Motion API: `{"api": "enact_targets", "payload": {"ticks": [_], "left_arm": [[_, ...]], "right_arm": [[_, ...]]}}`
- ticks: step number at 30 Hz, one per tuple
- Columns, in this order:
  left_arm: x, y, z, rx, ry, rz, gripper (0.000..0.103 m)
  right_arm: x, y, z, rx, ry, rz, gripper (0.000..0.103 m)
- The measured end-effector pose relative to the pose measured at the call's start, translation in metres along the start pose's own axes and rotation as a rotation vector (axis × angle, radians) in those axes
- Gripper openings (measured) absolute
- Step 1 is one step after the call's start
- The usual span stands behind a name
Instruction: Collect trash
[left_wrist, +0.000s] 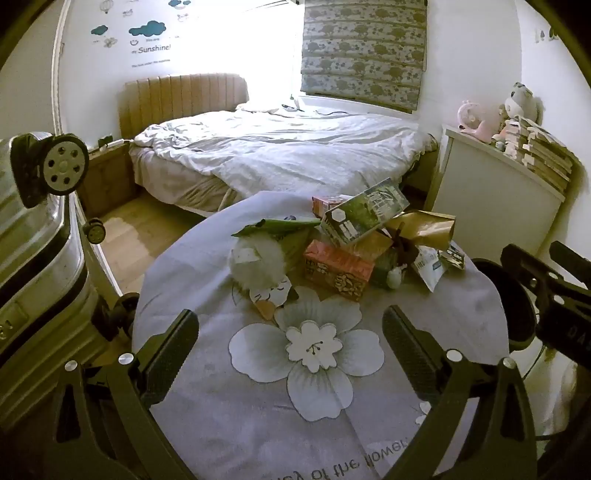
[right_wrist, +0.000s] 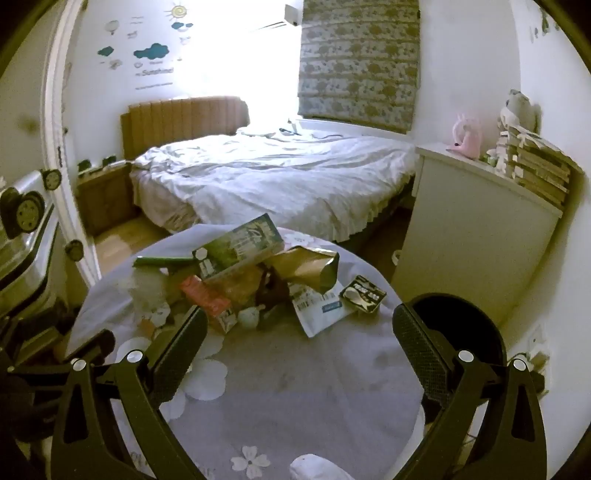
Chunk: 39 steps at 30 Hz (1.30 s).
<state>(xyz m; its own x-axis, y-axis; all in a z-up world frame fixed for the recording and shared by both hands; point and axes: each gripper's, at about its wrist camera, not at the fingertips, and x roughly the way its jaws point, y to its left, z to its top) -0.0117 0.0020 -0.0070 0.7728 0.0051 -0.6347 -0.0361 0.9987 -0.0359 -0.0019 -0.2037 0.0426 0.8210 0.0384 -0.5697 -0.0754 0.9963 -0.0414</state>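
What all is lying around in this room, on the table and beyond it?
table: one, round, grey cloth with white flowers, in front
green box: one, tilted atop the pile
pink box: one, pile's near side
gold bag: one, crumpled, pile's right
white pouch: one, flat, right of pile
black tray: one, small, far right of pile
plush toy: one, white, pile's left
bin: one, black, right of table
bed: one, white bedding, tan headboard, behind
dresser: one, white, right, books and toys on top
blind: one, floral, at the window
suitcase: one, silver, left
left claw: one, black, open, over the table
right claw: one, black, open, over the table
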Motion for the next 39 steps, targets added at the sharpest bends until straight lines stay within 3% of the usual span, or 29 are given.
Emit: {"api": "enact_targets", "payload": {"ticks": [28,36,39], "left_arm": [[-0.005,-0.002,-0.009,0.01,0.006,0.003,0.098],[0.0,0.0,-0.009,0.0,0.024,-0.003,0.098],[0.003,0.002,-0.01,-0.005,0.033,-0.008,0.098]], "right_arm": [[-0.004,-0.001,-0.005,-0.008,-0.003,-0.004,0.099],[0.013,0.003,-0.006,-0.012,0.002,-0.009,0.099],[-0.005,0.0,-0.007,-0.017,0.008,-0.014,0.099]]}}
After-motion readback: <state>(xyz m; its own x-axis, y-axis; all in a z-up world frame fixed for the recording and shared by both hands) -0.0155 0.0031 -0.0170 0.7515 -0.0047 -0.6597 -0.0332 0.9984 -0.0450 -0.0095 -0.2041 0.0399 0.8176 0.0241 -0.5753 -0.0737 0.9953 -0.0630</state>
